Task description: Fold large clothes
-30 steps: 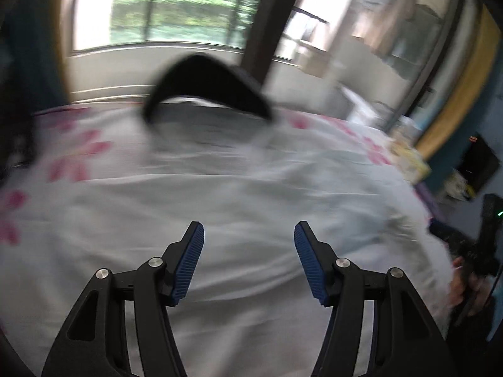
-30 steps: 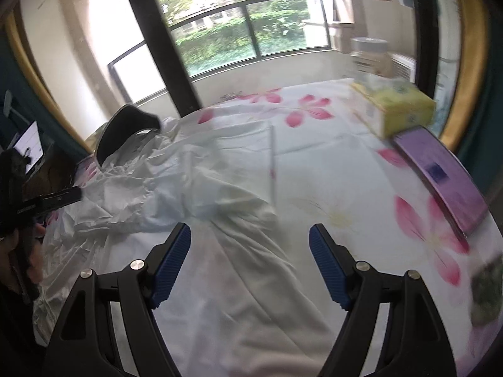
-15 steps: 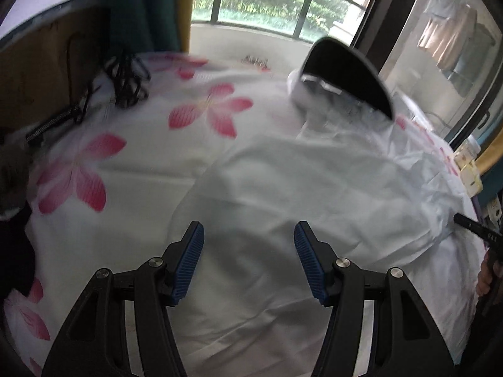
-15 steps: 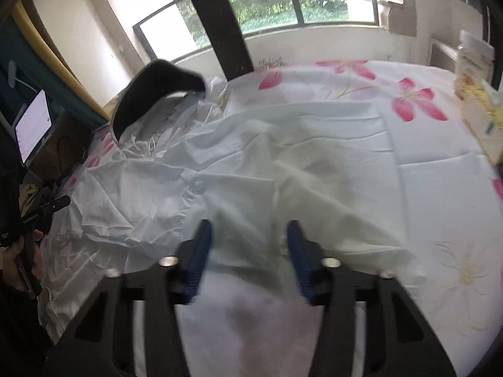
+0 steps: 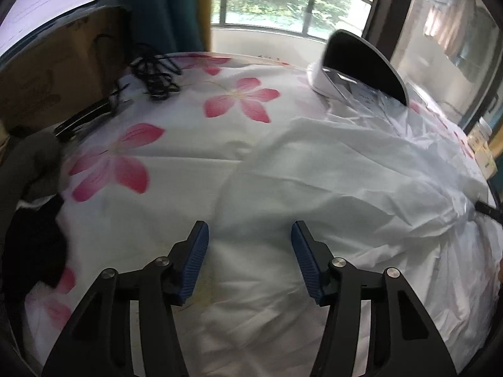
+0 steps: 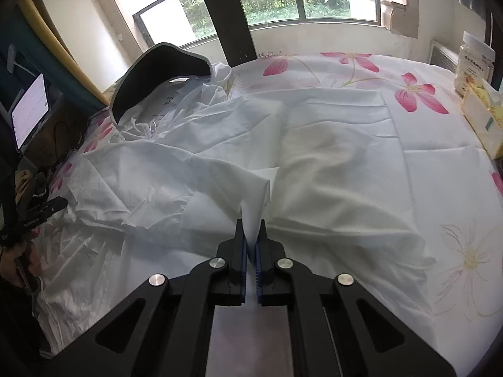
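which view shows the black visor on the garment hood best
The right wrist view: the black visor shows its whole curved brim, grey edging and the white garment bunched beneath it. The left wrist view shows the visor too, but farther off near the window, more edge-on and slightly blurred.

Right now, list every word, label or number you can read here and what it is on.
No text here can be read.
Jar: label print too small.
Yellow box: markings blurred.
Screen: lines too small.
Screen: lines blurred.
White garment: faint marks near the visor, unreadable.
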Available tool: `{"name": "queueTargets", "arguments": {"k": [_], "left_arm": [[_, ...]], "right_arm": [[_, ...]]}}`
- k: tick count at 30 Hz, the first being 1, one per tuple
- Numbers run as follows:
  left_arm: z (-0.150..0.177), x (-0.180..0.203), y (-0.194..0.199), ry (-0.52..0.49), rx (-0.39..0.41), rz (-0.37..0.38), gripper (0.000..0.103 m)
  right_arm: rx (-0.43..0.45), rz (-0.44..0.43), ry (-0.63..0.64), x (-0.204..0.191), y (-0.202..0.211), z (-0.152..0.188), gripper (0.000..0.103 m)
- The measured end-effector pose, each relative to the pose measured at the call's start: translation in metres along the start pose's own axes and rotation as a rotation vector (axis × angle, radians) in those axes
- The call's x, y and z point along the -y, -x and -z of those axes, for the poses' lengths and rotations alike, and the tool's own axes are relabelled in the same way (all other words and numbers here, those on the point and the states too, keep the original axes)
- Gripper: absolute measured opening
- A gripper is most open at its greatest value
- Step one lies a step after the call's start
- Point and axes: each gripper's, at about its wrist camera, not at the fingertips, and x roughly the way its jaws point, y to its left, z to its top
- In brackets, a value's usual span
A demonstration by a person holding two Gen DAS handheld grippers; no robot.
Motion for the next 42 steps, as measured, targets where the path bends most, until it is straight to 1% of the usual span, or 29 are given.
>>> {"name": "queueTargets", "arguments": {"k": [2, 4, 6, 7, 8, 9, 10, 11, 16, 23, 26, 27, 29, 30, 34, 37, 40, 42], "left_arm": [[0.002, -0.005, 0.011, 0.022, 0.017, 0.031, 0.059], [0.005, -0.005, 0.022, 0.023, 0.033, 0.051, 0.059], [0.01, -0.004, 0.033, 0.01, 0.042, 0.052, 0.059], [0.013, -0.003, 0.037, 0.006, 0.045, 0.051, 0.059], [0.016, -0.002, 0.042, 0.004, 0.045, 0.055, 0.059], [0.019, -0.002, 0.046, 0.005, 0.046, 0.063, 0.059], [0.023, -0.001, 0.05, 0.006, 0.046, 0.069, 0.059], [0.028, -0.001, 0.055, 0.007, 0.047, 0.073, 0.059], [0.054, 0.002, 0.073, -0.003, 0.03, 0.113, 0.059], [0.1, 0.013, 0.083, -0.036, -0.028, 0.195, 0.059], [0.118, 0.02, 0.083, -0.053, -0.068, 0.21, 0.059], [0.124, 0.023, 0.083, -0.058, -0.083, 0.213, 0.059], [0.136, 0.026, 0.089, -0.079, -0.082, 0.207, 0.059], [0.142, 0.027, 0.092, -0.085, -0.095, 0.209, 0.059], [0.164, 0.023, 0.109, -0.089, -0.124, 0.221, 0.059], [0.182, 0.019, 0.124, -0.112, -0.169, 0.216, 0.059], [0.189, 0.012, 0.137, -0.096, -0.21, 0.215, 0.059], [0.187, 0.008, 0.149, -0.093, -0.186, 0.197, 0.059]], "right_arm": [[0.0, 0.021, 0.002, 0.001, 0.003, 0.004, 0.004], [0.003, 0.054, 0.0, 0.002, 0.006, 0.007, 0.004], [0.004, 0.077, -0.004, 0.004, 0.01, 0.01, 0.006], [0.006, 0.086, -0.005, 0.004, 0.012, 0.011, 0.015], [0.01, 0.09, -0.006, 0.005, 0.014, 0.013, 0.039], [0.016, 0.088, -0.012, 0.006, 0.017, 0.014, 0.055], [0.024, 0.085, -0.021, 0.007, 0.02, 0.016, 0.082], [0.038, 0.081, -0.027, 0.008, 0.025, 0.018, 0.086], [0.058, 0.099, -0.041, 0.013, 0.044, 0.033, 0.086], [0.066, 0.126, -0.106, 0.027, 0.06, 0.055, 0.086], [0.072, 0.131, -0.123, 0.029, 0.067, 0.064, 0.086], [0.074, 0.133, -0.124, 0.03, 0.069, 0.066, 0.086], [0.08, 0.137, -0.124, 0.029, 0.074, 0.07, 0.086], [0.082, 0.138, -0.123, 0.029, 0.076, 0.073, 0.086], [0.084, 0.142, -0.12, 0.029, 0.081, 0.079, 0.086], [0.084, 0.14, -0.122, 0.029, 0.081, 0.083, 0.086], [0.077, 0.137, -0.119, 0.028, 0.079, 0.086, 0.086], [0.071, 0.135, -0.117, 0.027, 0.078, 0.088, 0.086]]}}
